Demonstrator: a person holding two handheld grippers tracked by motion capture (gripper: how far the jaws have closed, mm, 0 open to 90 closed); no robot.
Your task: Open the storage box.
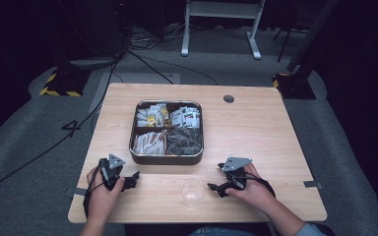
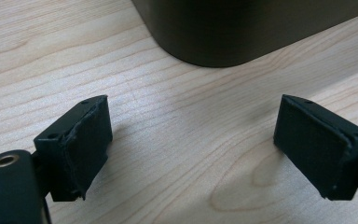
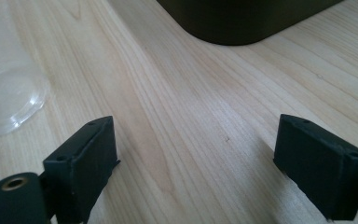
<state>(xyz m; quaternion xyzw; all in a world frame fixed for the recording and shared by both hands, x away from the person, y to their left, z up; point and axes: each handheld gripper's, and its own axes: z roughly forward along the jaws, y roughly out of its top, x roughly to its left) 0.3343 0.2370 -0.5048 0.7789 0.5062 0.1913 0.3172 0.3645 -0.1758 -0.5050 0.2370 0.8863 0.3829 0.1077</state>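
A dark metal tray [image 1: 166,158] with four compartments sits mid-table, holding sachets, packets, stick packs and dark capsules. A clear plastic cup [image 1: 192,191] stands near the table's front edge, between the two hands. My left gripper [image 1: 134,179] rests on the table left of the cup, jaws wide open and empty; in its own view my left gripper [image 2: 191,149] faces the tray's rounded corner [image 2: 223,37]. My right gripper [image 1: 215,189] lies just right of the cup, open and empty. In the right gripper view my right gripper [image 3: 196,168] has the cup [image 3: 7,93] at its left and the tray [image 3: 242,21] ahead.
The wooden table [image 1: 275,137] has a round cable hole [image 1: 229,99] at the back right. Tape tabs mark its front corners. Beyond the table are cables on grey floor, a white desk frame [image 1: 221,29] and stand bases with yellow-black tape.
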